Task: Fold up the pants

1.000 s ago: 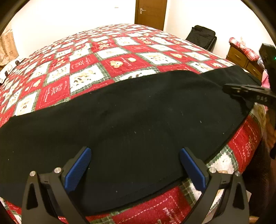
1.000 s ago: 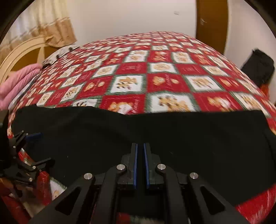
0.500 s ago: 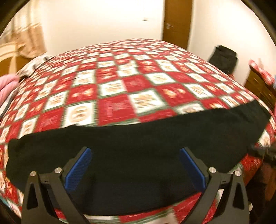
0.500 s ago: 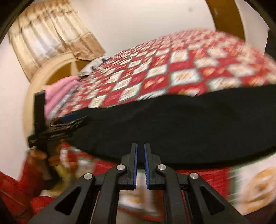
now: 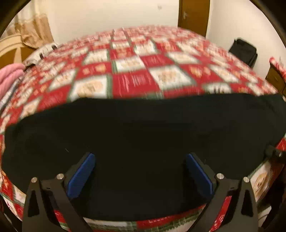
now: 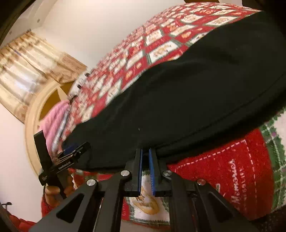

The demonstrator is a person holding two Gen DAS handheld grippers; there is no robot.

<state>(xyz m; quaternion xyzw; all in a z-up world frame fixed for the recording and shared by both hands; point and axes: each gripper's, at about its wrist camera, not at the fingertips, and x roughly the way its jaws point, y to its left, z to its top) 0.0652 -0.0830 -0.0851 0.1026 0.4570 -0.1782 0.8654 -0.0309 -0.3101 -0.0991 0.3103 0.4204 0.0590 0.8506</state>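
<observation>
Black pants [image 5: 143, 128] lie flat and long across the near edge of the bed, left to right. My left gripper [image 5: 139, 160] is open and empty, its blue pads wide apart just above the pants' near part. In the right wrist view the pants [image 6: 196, 85] run along the bed edge above the gripper. My right gripper [image 6: 145, 153] is shut with a thin slit between the pads, tips at the pants' lower hem, holding nothing I can see. The left gripper [image 6: 78, 148] shows at the pants' left end in that view.
The bed carries a red, white and green patchwork quilt [image 5: 135, 75] that hangs over the side [image 6: 223, 169]. A pink blanket [image 5: 10, 75] lies at the left by a cream headboard [image 6: 32, 117]. A black bag [image 5: 244, 51], a wooden door [image 5: 194, 16] and a dresser [image 5: 275, 76] stand at the right.
The left gripper has swung left along the pants and come closer, staying open. The right gripper has dropped below the bed edge and tilted up, staying shut.
</observation>
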